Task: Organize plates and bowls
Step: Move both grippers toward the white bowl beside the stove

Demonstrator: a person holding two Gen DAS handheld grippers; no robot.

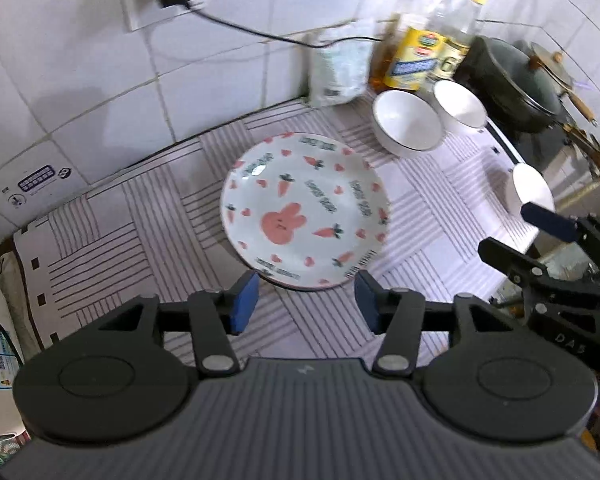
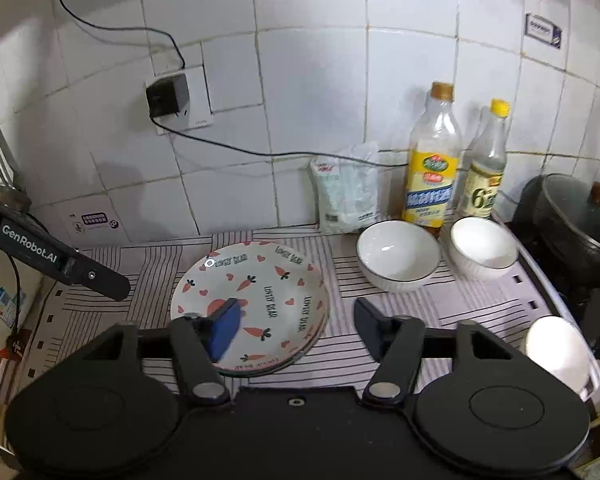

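A stack of white plates (image 1: 304,208) (image 2: 268,292) with pink rabbit and carrot prints lies on a striped mat (image 1: 140,216) (image 2: 384,344). Two white bowls stand side by side behind it, one nearer (image 1: 406,124) (image 2: 398,256) and one to its right (image 1: 460,108) (image 2: 482,252). A third white bowl (image 1: 530,192) (image 2: 556,352) sits at the mat's right edge. My left gripper (image 1: 306,296) hovers open above the plates' near rim, holding nothing. My right gripper (image 2: 296,318) (image 1: 520,236) is open over the plates' right side, also holding nothing.
Two oil bottles (image 2: 432,160) and a white bag (image 2: 346,192) stand against the tiled wall. A dark pot with a glass lid (image 2: 572,224) sits at the right. A plugged charger (image 2: 168,94) trails a black cable along the wall. A white appliance (image 2: 0,312) stands at the left.
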